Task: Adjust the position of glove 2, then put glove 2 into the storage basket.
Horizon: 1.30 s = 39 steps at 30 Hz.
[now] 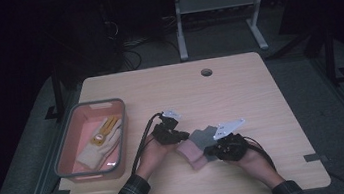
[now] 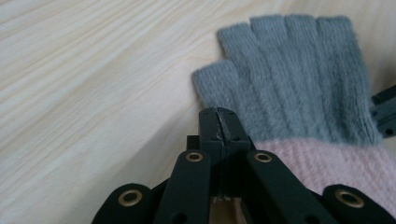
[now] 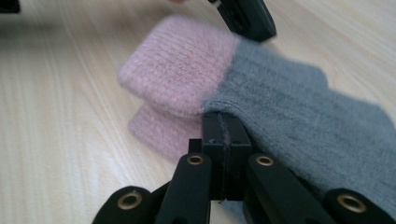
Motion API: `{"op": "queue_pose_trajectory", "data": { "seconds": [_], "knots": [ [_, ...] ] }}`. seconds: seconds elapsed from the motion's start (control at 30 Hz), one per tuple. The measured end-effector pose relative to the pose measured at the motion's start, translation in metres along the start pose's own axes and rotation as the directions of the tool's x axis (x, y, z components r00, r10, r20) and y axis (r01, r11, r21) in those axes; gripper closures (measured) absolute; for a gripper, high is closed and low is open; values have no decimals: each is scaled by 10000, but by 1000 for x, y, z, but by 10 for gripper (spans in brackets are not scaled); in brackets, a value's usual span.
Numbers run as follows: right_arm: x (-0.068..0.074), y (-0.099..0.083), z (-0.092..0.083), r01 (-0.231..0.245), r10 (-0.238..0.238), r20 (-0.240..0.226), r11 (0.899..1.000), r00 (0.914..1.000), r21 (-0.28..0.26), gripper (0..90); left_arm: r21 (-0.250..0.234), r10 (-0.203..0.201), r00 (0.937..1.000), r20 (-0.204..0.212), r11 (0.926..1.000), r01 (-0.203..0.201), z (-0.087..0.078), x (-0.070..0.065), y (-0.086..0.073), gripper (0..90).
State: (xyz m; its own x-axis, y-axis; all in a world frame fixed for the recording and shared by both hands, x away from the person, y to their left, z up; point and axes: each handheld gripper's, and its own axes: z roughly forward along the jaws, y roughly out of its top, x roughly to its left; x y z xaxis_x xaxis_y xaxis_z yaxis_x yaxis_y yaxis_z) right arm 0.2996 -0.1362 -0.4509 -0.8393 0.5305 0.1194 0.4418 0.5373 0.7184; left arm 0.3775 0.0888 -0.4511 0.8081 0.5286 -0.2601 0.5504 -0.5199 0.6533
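Grey-pink glove (image 2: pixel 299 84) flat on table (image 1: pixel 239 88), both grippers' fingers clamped on its opposite edges

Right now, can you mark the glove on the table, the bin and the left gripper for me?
glove (image 2: pixel 299 74), left gripper view, grey finger part.
bin (image 1: pixel 124 126), high view, right grey rim.
left gripper (image 2: pixel 219 123), left gripper view, tips of the closed jaws at the glove's edge.

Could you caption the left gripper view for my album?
Shut tool pinching the edge of a grey-and-pink glove on a table.
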Motion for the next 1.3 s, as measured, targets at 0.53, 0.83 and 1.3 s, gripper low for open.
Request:
{"op": "queue_pose_trajectory", "data": {
  "seconds": [0.53, 0.83, 1.3],
  "knots": [
    [7, -16, -25, 146, -152, 464, 9998, 9988, 143, 777, -187, 952, 9952, 240, 9953, -948, -2, -26, 5, 600],
    [-24, -41, -50, -1158, 1147, 1765, 9933, 9776, -38, 379, 887, 1839, 9829, -86, 9792, -1824, 13, -47, 4, 126],
    [-61, -63, -46, -2112, 2046, 2946, 9774, 9335, -95, 95, 652, 1448, 9894, 84, 9873, -1450, 26, -41, -7, 124]
  ]
}}
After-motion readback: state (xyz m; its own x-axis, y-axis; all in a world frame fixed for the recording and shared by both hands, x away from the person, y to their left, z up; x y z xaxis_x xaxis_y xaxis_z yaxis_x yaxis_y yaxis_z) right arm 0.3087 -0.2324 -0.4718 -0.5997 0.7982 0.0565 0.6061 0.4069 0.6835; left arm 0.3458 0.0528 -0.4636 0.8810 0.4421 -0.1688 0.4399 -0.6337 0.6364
